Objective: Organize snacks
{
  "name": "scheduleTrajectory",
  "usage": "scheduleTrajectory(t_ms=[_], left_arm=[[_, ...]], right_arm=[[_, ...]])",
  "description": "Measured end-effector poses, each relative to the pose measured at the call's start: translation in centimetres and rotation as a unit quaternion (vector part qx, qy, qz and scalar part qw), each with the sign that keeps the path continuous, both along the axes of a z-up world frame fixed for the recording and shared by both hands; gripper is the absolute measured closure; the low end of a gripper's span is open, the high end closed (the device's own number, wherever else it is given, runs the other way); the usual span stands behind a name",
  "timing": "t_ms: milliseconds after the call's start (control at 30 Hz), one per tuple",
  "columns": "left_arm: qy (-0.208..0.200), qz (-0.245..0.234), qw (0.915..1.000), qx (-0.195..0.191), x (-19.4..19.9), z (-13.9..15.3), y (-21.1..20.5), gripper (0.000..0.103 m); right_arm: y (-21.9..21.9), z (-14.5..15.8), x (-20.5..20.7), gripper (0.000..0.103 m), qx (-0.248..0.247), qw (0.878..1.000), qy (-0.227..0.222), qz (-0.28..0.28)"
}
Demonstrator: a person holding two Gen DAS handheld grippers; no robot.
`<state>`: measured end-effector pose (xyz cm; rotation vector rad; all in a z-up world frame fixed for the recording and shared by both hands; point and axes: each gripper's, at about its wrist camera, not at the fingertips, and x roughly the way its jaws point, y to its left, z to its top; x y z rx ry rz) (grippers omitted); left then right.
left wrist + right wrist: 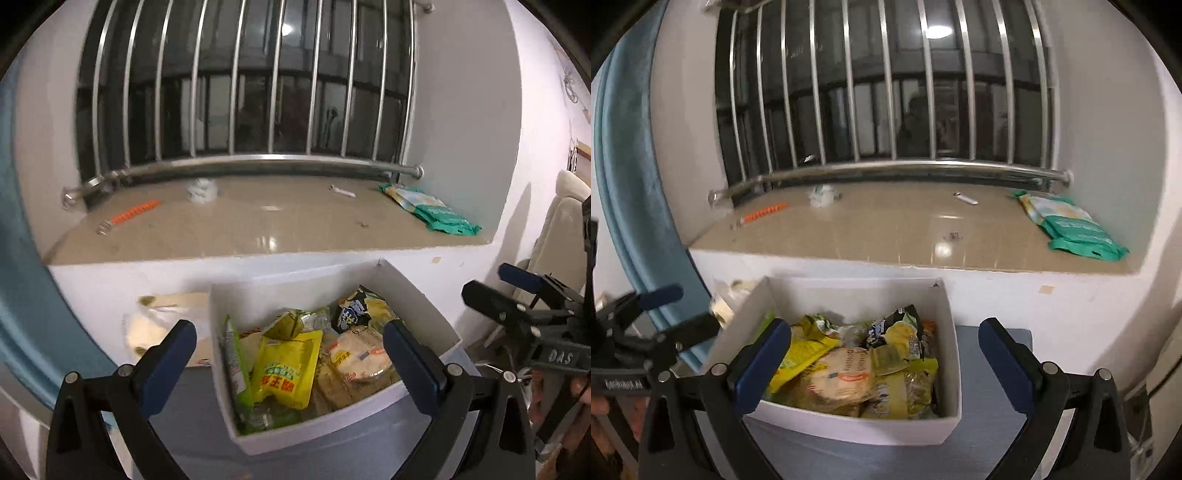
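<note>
While both pairs of fingers stand spread wide and hold nothing, the left gripper (290,349) and right gripper (884,349) hover over a white box (849,424) heaped with snack packets (288,369) on the grey worktop (990,406). Behind it, the windowsill (258,225) carries a green pouch (1078,229), an orange tool (135,212) and crumpled paper (201,190), all well apart from the box.

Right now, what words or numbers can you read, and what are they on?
"DAS": on the right tool's black body.
Yellow snack packet in the white box: big red characters, too blurred to read.
Round cracker pack: printed words, too blurred.
Green packet on the windowsill: white print, too small.
Left tool: a label, unreadable.
</note>
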<state>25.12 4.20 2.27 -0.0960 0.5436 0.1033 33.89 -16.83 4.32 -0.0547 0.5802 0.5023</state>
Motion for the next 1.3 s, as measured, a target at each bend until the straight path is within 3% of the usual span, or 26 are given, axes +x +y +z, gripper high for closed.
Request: scheduleTrajectory(t_ms=[100, 233, 367, 467, 700, 767, 867, 1000, 1300], left_arm=[[-0.007, -0.017, 0.9998, -0.008, -3.0, 1.2, -0.9, 0.000], [-0.024, -0.039, 0.9983, -0.035, -7.3, 2.8, -1.8, 0.000], [-0.034, -0.022, 0.9991, 0.015, -12.0, 3.9, -3.8, 0.000], [-0.037, -0.027, 0.9988, 0.017, -15.3, 4.3, -4.8, 0.000], [-0.020, -0.020, 0.9996, -0.001, -21.0, 2.7, -6.8, 0.000], [-0.015, -0.023, 0.9994, -0.021, -22.5, 1.9, -7.1, 0.000], [-0.009, -0.035, 0.9982, -0.048, -23.9, 1.2, -7.4, 0.000], [-0.015, -0.026, 0.9993, -0.022, -24.9, 1.3, -7.6, 0.000], [-0.019, -0.012, 0.9991, -0.034, -25.3, 1.3, -6.4, 0.000]], right_arm=[[-0.8, 1.0, -2.5, 0.000, -0.018, 0.999, -0.004, -0.029], [-2.4, 2.5, -6.8, 0.000, 0.007, 1.000, -0.005, 0.018], [-3.4, 3.1, -10.8, 0.000, 0.012, 0.999, 0.025, 0.034], [-4.9, 3.6, -14.2, 0.000, 0.046, 0.998, 0.026, 0.043], [-7.1, 3.1, -20.9, 0.000, 0.044, 0.999, 0.011, 0.020], [-7.6, 2.4, -22.3, 0.000, 0.049, 0.999, 0.020, 0.015], [-7.3, 1.3, -24.0, 0.000, 0.028, 0.999, 0.034, 0.015], [-6.9, 1.5, -25.3, 0.000, 0.014, 0.999, 0.020, 0.021], [-6.1, 1.6, -25.5, 0.000, 0.011, 0.999, 0.020, 0.029]])
